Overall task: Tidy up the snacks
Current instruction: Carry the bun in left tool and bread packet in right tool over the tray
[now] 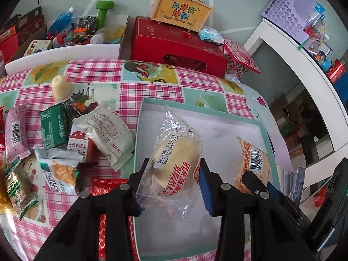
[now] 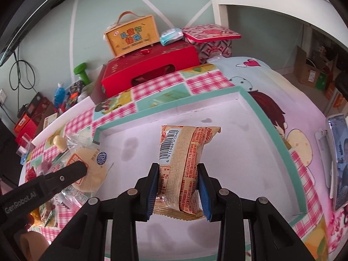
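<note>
My left gripper (image 1: 174,169) is shut on a clear-wrapped round pastry (image 1: 176,152) and holds it over the left part of a shallow teal-rimmed box (image 1: 139,130). My right gripper (image 2: 177,184) is shut on an orange-wrapped snack with a barcode (image 2: 182,156), held above the white floor of the same box (image 2: 271,134). In the left wrist view that orange snack (image 1: 253,163) and the right gripper (image 1: 258,184) show at the box's right side. In the right wrist view the left gripper (image 2: 82,169) and its pastry (image 2: 93,171) hang by the box's left rim.
Several loose snack packets (image 1: 104,134) and a pale jelly cup (image 1: 61,87) lie on the pink checked cloth left of the box. Behind stand a red gift box (image 1: 174,45) and a yellow carry case (image 1: 181,10). A phone (image 2: 339,158) lies at the right.
</note>
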`<state>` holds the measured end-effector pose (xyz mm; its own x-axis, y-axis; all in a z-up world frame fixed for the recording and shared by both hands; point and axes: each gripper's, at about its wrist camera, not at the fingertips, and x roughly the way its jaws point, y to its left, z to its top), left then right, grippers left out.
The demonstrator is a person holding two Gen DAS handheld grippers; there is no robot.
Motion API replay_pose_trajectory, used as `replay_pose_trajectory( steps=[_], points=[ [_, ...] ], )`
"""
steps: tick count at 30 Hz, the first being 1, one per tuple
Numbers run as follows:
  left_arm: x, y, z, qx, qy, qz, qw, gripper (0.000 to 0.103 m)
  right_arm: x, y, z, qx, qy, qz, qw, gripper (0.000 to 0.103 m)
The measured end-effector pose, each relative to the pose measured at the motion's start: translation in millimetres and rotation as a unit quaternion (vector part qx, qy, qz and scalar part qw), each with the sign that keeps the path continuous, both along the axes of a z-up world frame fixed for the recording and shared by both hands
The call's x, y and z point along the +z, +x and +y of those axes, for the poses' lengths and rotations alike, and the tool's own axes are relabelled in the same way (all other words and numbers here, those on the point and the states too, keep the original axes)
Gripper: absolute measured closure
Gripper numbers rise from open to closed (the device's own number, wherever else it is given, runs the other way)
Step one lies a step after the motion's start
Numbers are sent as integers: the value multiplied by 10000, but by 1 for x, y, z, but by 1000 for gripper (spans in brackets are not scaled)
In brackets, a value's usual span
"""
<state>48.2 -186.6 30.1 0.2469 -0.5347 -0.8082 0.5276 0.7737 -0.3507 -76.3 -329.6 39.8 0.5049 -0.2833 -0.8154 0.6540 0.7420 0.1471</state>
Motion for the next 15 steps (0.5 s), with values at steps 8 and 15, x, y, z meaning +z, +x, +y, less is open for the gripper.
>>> replay_pose_trajectory(
  steps=[8, 15],
  points=[
    [-17, 7, -32, -280, -60, -95, 9995, 60, -6, -4, -10, -132, 91, 48, 9999, 67],
    [-29, 4, -43, -423, -74, -285, 9987, 60, -10, 0, -9, -96, 117, 142, 9998, 67]
  ],
)
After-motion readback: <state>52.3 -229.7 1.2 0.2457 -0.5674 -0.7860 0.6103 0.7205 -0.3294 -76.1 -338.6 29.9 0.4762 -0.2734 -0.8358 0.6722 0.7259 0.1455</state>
